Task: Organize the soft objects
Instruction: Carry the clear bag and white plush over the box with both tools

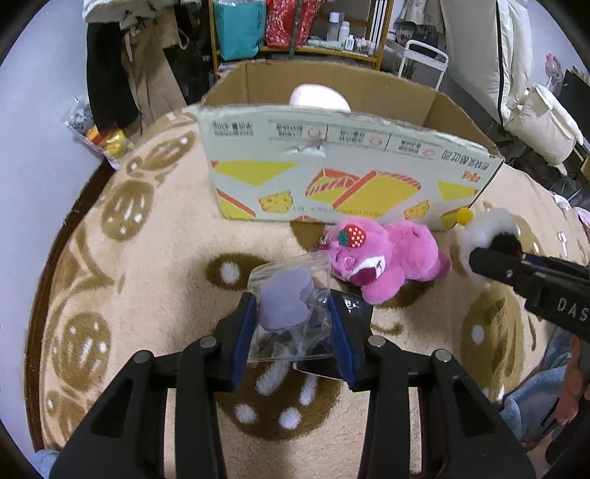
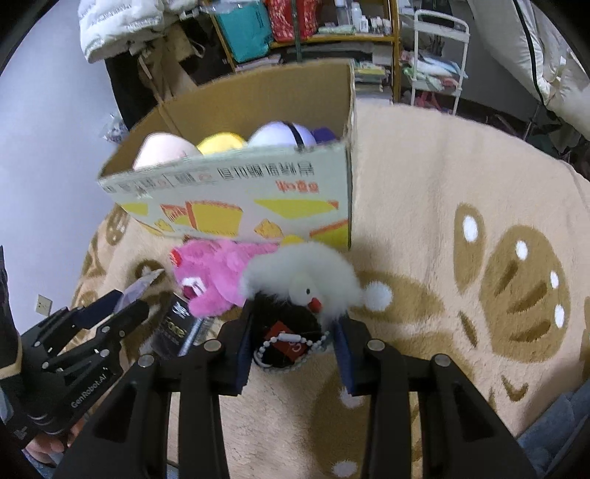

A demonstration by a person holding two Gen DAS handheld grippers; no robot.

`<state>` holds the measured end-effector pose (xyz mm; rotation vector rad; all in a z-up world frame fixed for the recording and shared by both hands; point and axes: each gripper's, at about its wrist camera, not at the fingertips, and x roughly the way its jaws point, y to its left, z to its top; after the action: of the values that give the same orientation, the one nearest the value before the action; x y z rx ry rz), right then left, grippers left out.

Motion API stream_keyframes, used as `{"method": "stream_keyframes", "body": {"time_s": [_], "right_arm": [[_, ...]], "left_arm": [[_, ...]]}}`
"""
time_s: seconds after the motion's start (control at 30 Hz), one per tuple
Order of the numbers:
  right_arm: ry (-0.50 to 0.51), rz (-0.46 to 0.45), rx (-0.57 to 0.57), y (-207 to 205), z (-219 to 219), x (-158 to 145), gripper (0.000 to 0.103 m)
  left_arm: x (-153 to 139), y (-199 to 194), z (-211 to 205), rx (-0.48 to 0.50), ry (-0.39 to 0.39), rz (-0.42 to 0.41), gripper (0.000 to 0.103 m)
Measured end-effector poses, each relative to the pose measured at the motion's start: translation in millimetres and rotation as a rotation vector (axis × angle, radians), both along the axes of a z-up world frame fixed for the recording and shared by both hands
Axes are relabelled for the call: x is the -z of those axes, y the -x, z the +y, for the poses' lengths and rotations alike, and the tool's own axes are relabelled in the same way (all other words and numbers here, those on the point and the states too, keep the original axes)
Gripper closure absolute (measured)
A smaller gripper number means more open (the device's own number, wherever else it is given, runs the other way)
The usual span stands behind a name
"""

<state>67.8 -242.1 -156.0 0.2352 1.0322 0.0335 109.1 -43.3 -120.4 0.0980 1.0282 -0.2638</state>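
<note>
My left gripper (image 1: 293, 313) is shut on a clear plastic bag (image 1: 291, 309) with a soft lavender piece inside, held just above the rug. My right gripper (image 2: 293, 328) is shut on a white fluffy plush (image 2: 306, 280) with a black body, a red beak and a bead chain; in the left wrist view that white plush (image 1: 486, 226) hangs at the right. A pink plush bear (image 1: 383, 258) with a strawberry patch lies on the rug between them, in front of the cardboard box (image 1: 332, 162). The box (image 2: 258, 199) holds several round soft toys.
A beige rug (image 2: 461, 221) with brown cookie shapes covers the floor. A dark packet (image 2: 177, 328) lies beside the pink bear. Shelves (image 1: 295, 33), hanging clothes and a white rack (image 2: 438, 55) stand behind the box. A person's hand and blue sleeve (image 1: 553, 387) show at the right.
</note>
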Motion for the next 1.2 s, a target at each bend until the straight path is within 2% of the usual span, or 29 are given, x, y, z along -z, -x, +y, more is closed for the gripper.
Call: {"method": "stream_keyframes", "body": {"time_s": [0.37,0.6,0.83,1.1,1.2], "right_arm": [[-0.031,-0.172,-0.002,5.6,1.0,-39.2,0.063],[0.014,-0.32,-0.052,9.7,14.0,-73.1,0.063],[0.043,-0.415,-0.092,5.4,20.8,-93.6,0.063],[0.062,-0.498,-0.132,-5.6,25.1,-103.8,0.063],[0.064,-0.521,-0.141,-12.0,26.7,-106.6,0.063]], "left_arm": [[-51.6,15.8,-4.5,0.014,0.0,-0.19,0.065],[-85.8,22.1,-8.3,0.026,-0.012,-0.321,0.065],[-104.6,10.7,-8.1,0.028,-0.022,-0.386,0.065],[-116.7,-4.3,-15.5,0.05,-0.048,-0.434,0.065],[-119.0,-14.4,-19.4,0.064,-0.091,-0.46,0.065]]}}
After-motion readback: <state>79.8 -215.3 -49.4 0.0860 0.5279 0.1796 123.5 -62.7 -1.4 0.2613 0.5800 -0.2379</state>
